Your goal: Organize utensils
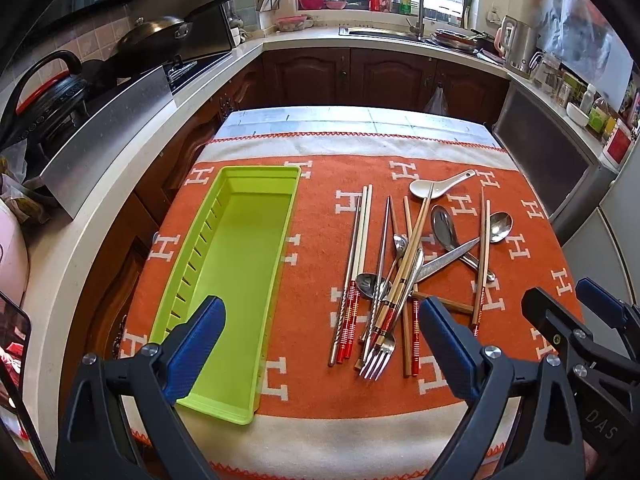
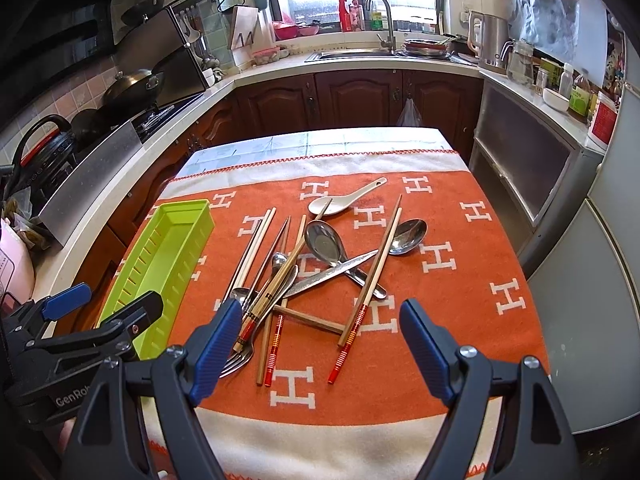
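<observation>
Blue-padded fingers of the left claw (image 1: 322, 330) stood spread wide over the near edge of the worktop (image 1: 360, 432), holding nothing, with one finger over the near end of the green tray (image 1: 236, 264) and the other just right of the utensil heap. Seen from the right wrist, the right claw (image 2: 320, 334) was likewise spread and empty, poised above the near end of the heap, its left finger (image 2: 216, 344) over the handles of the fork (image 2: 236, 360). An orange blanket (image 2: 440, 320) patterned with white H letters covered the worktop. On its left side lay the long green tray, empty, running from the near edge toward the far edge. Well apart from it, toward the middle and right, the utensils lay in a loose crossed pile: a pair of pale chopsticks (image 1: 362, 236) with red banded ends at the left of the heap, a metal chopstick beside them, a fork with its tines pointing at the near edge, a knife (image 1: 448, 258) lying slantwise across the spoon handles, two steel spoons (image 1: 444, 226) (image 1: 500, 226) bowl-up toward the far side, and a white ceramic spoon (image 1: 436, 184) farthest from the near edge. One red-tipped chopstick (image 1: 482, 264) lay along the right of the heap.
</observation>
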`<action>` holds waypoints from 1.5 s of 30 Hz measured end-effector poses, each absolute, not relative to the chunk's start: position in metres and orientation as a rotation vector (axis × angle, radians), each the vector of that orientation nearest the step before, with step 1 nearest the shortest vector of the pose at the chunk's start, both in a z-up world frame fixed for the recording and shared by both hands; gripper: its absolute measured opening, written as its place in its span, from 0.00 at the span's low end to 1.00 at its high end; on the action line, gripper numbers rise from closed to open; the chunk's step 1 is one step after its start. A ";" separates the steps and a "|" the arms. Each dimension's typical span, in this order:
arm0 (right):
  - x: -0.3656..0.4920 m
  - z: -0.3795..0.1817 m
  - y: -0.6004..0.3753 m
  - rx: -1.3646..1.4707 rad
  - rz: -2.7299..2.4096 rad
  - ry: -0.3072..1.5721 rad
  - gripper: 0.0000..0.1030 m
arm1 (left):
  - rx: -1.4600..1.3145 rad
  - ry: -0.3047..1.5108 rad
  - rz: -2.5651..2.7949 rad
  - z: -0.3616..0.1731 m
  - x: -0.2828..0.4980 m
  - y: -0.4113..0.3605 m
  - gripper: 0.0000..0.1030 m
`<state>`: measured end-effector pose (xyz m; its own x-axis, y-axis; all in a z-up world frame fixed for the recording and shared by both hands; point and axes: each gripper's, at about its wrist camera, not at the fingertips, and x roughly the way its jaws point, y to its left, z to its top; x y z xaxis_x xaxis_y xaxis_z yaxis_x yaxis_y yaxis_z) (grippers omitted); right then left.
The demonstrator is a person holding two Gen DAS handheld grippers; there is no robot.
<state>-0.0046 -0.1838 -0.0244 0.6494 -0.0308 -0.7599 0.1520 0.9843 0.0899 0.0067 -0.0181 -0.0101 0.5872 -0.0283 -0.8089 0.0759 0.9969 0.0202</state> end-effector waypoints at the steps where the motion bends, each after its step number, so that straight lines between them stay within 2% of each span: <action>1: -0.004 -0.025 -0.184 0.150 -0.105 0.862 0.79 | 0.052 0.944 -0.062 -0.011 0.007 -0.018 0.93; 32: -0.001 -0.028 -0.188 0.164 -0.108 0.871 0.79 | 0.042 0.984 -0.105 -0.022 0.019 -0.026 0.93; 45: 0.007 -0.034 -0.199 0.182 -0.121 0.893 0.79 | 0.026 1.080 -0.161 -0.036 0.038 -0.031 0.93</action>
<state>0.0074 -0.1990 -0.0344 0.6219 -0.0285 -0.7826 0.1800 0.9778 0.1074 0.0376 -0.0312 -0.0356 0.4605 -0.1181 -0.8798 0.1430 0.9880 -0.0577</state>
